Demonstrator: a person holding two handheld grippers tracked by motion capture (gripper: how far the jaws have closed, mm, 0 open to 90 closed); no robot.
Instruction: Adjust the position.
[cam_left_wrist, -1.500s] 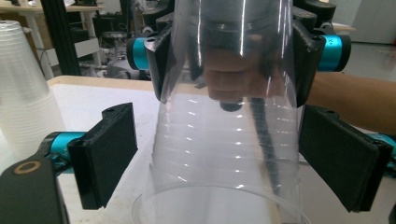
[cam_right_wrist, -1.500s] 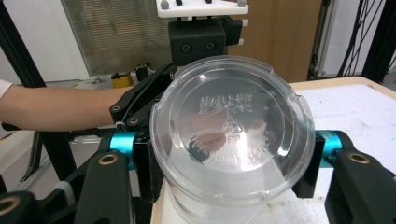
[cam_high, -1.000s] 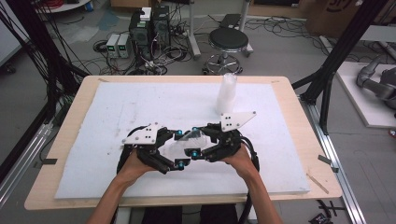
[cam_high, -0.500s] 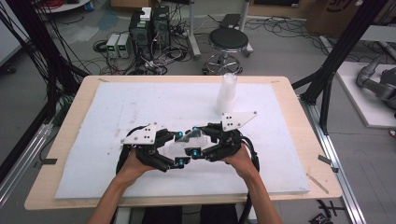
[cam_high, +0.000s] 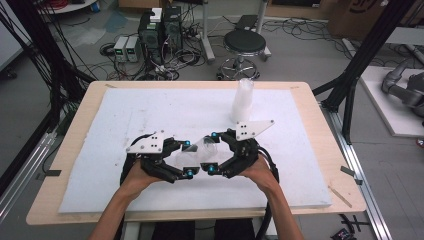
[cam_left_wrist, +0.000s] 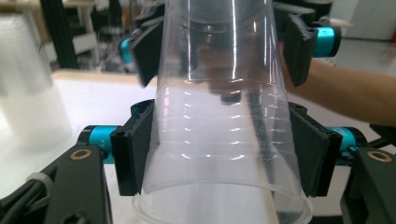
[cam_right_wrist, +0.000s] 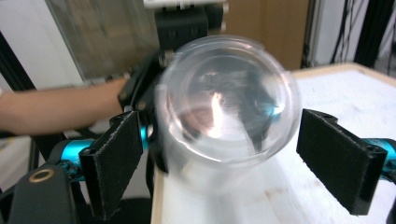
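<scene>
Left gripper (cam_left_wrist: 219, 158) clamps the cup (cam_left_wrist: 224, 140) near its rim, right gripper (cam_right_wrist: 233, 158) gapes around its base, so I'd close gently, centred, without crushing.

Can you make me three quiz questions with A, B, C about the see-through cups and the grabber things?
1. Where is the tall stack of cups?
A. far side of the white mat
B. on the stool
C. on the floor

2. What colour are the knobs beside the jaws?
A. red
B. yellow
C. blue

3. What is the left gripper doing?
A. hanging open over nothing
B. squeezing the clear cup
C. lying on the floor

Answers: 1 A, the stack stands upright near the mat's far edge. 2 C, they look bright blue in both gripper views. 3 B, both its black jaws press the cup's sides, while the right gripper stands open around its other end.
</scene>
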